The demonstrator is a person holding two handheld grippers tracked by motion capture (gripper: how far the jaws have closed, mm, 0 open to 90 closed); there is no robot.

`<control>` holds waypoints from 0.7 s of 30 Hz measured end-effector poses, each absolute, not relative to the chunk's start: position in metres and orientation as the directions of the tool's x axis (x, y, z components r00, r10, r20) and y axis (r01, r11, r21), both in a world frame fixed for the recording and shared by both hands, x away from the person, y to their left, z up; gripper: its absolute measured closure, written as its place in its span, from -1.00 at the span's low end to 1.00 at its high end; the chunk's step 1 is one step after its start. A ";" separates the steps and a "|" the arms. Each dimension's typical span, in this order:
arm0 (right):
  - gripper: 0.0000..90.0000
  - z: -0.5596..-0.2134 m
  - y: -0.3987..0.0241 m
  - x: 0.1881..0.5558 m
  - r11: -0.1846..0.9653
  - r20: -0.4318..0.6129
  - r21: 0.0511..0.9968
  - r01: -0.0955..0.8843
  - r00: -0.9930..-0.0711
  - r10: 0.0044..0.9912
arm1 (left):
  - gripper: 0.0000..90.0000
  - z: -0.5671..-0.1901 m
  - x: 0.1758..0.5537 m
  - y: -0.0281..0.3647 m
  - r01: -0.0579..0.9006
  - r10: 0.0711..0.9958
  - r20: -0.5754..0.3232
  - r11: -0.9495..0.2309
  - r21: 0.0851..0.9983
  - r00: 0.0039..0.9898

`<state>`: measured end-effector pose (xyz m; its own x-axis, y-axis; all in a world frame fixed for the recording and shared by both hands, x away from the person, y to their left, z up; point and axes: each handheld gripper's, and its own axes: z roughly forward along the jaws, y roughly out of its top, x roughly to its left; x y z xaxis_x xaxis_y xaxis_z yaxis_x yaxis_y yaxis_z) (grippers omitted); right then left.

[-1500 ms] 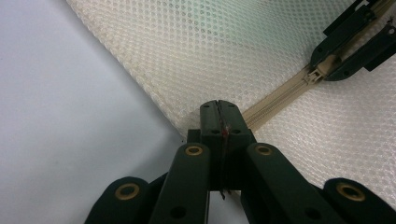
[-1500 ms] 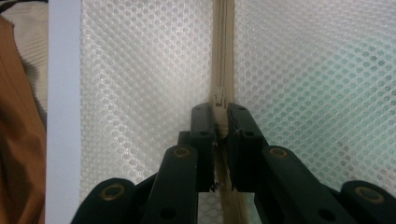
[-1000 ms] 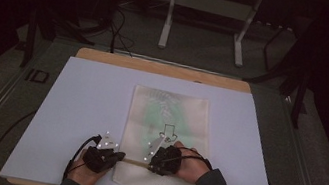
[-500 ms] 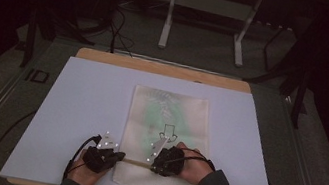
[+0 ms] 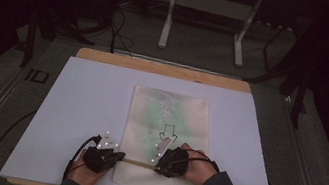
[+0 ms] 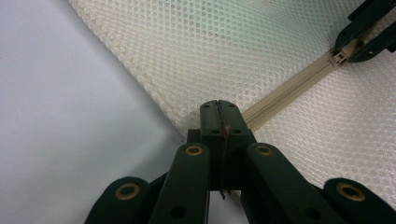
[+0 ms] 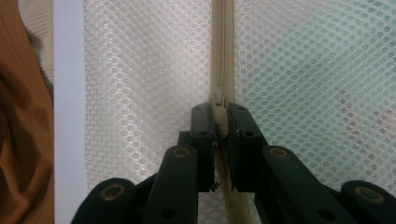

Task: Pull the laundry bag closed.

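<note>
The mesh bag (image 5: 165,138) is lying mid-table, its zipper (image 6: 285,91) running left-right along the near end. The left gripper (image 6: 218,108) is pinching the bag's left edge, jaws pressed together. The right gripper (image 7: 220,116) is clamping the zipper pull (image 7: 218,99), with the unzipped track lying leftward toward the left gripper.

Looks like a lab or recording studio, not a home: dark room, black surroundings, light falling mainly on the desk (image 5: 101,97). Desk has a wooden top under a plain white sheet (image 5: 76,123), and beyond it, far side from the left gripper (image 5: 102,155) and right gripper (image 5: 165,159), sits grey carpet floor (image 5: 199,53) with loose cables (image 5: 118,24) and the white metal legs of a stand (image 5: 207,8). An "ID" label (image 5: 36,76) is on the floor left of the desk.
</note>
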<state>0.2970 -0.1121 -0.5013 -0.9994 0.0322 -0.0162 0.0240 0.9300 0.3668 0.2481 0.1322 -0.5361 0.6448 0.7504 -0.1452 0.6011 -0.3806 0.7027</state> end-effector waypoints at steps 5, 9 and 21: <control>0.83 -0.502 -0.116 0.297 0.929 -0.015 0.369 0.026 -0.999 0.034 | 0.99 -0.536 0.248 0.132 0.601 0.751 -0.145 -0.380 0.703 0.645; 0.83 -0.501 -0.117 0.297 0.931 -0.015 0.365 0.029 -0.999 0.037 | 0.99 -0.536 0.248 0.132 0.600 0.750 -0.144 -0.382 0.703 0.646; 0.83 -0.501 -0.127 0.297 0.931 -0.017 0.363 0.039 -0.999 0.048 | 0.99 -0.536 0.248 0.132 0.602 0.751 -0.145 -0.380 0.703 0.644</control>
